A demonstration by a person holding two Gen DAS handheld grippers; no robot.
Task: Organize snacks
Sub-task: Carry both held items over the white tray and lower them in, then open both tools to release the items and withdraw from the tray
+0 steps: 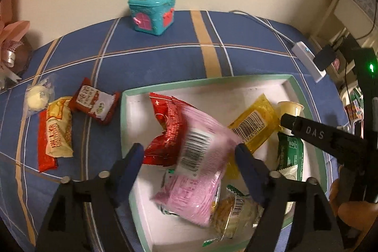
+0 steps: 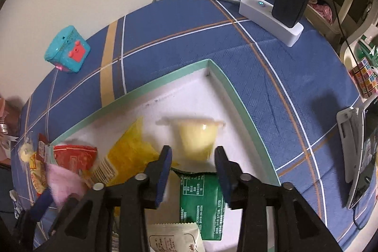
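I look down on the table [image 1: 165, 58], blue plaid cloth, and on it the tray [image 1: 132, 124], white inside with a green rim, already carrying most of the snacks. My left gripper [image 1: 189, 152] hangs over the tray with its jaws spread; the pink pack [image 1: 200, 171] lies blurred between them with neither pad touching, so I read it as let go, landing on the red pack [image 1: 165, 134] and a clear wrapper beneath. My right gripper [image 2: 192, 157] is parted too, and the jelly cup [image 2: 196, 138] sits tipped and blurred just ahead of its tips, near the tray's far corner beside the yellow pack [image 2: 132, 148] and above the green pack [image 2: 200, 195]. The risks I see: the cup is on its side and round, so it could roll against the wall or under my fingers if I drop lower. The pink pack rests on a heap and may slide toward the tray's near rim. Three packs [image 1: 59, 131] and a pale ball snack [image 1: 37, 98] still lie on the cloth left of the tray; reaching for them, my left arm could drag the pile or nudge the tray.
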